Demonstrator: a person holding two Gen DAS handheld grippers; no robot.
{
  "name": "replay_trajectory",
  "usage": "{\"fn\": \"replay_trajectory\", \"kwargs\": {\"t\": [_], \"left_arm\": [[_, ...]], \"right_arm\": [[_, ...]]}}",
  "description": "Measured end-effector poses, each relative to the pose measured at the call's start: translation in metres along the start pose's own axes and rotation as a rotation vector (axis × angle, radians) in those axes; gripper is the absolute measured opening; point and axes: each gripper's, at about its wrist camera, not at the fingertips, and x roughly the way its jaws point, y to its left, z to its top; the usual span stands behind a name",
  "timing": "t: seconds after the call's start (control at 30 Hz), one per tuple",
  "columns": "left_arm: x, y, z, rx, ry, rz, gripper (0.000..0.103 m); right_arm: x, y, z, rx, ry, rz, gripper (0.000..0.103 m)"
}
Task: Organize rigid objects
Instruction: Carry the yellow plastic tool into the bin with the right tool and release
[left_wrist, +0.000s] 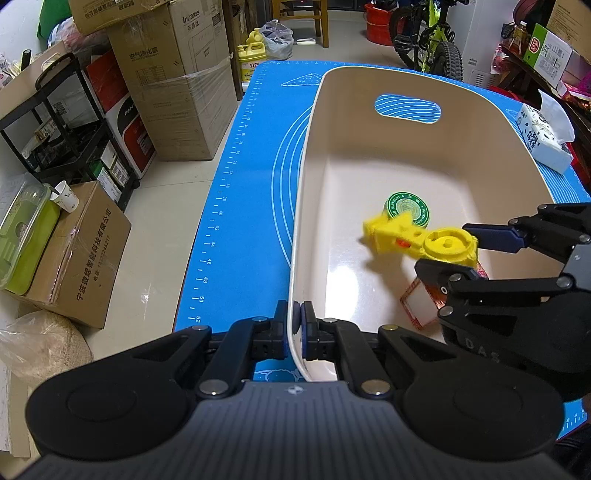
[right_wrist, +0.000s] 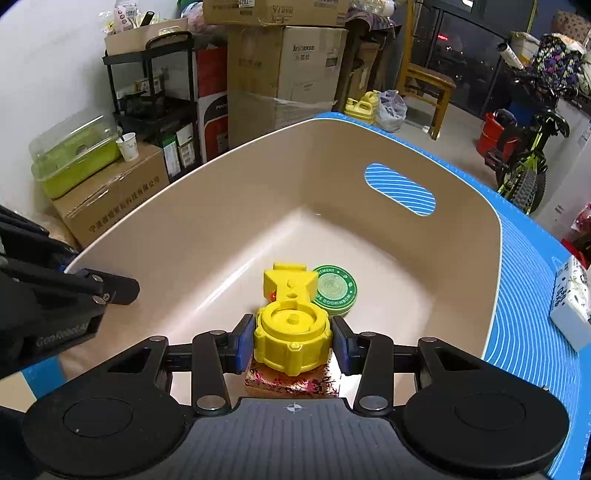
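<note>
A cream plastic bin stands on a blue mat. My left gripper is shut on the bin's near-left rim. My right gripper is inside the bin, its jaws against the round base of a yellow plastic toy, held just above the floor. Under it lies a small patterned box. A green round tin lies on the bin floor beyond the toy.
A white tissue pack lies on the mat right of the bin. Cardboard boxes, a black rack and a bicycle stand on the floor around the table.
</note>
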Motion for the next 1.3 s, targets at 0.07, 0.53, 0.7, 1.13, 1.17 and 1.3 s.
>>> {"fn": "replay_trajectory", "kwargs": {"t": [0.07,0.53,0.7,1.13,1.17,1.3], "left_arm": [[0.0,0.0,0.0,0.001,-0.001,0.0,0.008],[0.0,0.0,0.0,0.0,-0.001,0.0,0.008],[0.0,0.0,0.0,0.0,-0.002,-0.001,0.008],[0.0,0.001,0.0,0.0,-0.001,-0.001,0.008],[0.0,0.0,0.0,0.0,-0.001,-0.001,0.008],[0.0,0.001,0.0,0.001,-0.002,-0.001,0.008]], "right_arm": [[-0.003,-0.004,0.001,0.024,-0.001,0.016,0.053],[-0.069,-0.053,-0.012,0.096,-0.184,-0.022,0.077],[-0.08,-0.086,-0.029,0.161,-0.176,-0.079,0.078],[-0.06,-0.166,-0.087,0.252,-0.034,-0.241,0.078],[-0.056,-0.171,-0.092,0.264,-0.019,-0.248,0.078],[-0.043,-0.186,-0.107,0.291,0.017,-0.284,0.078]]}}
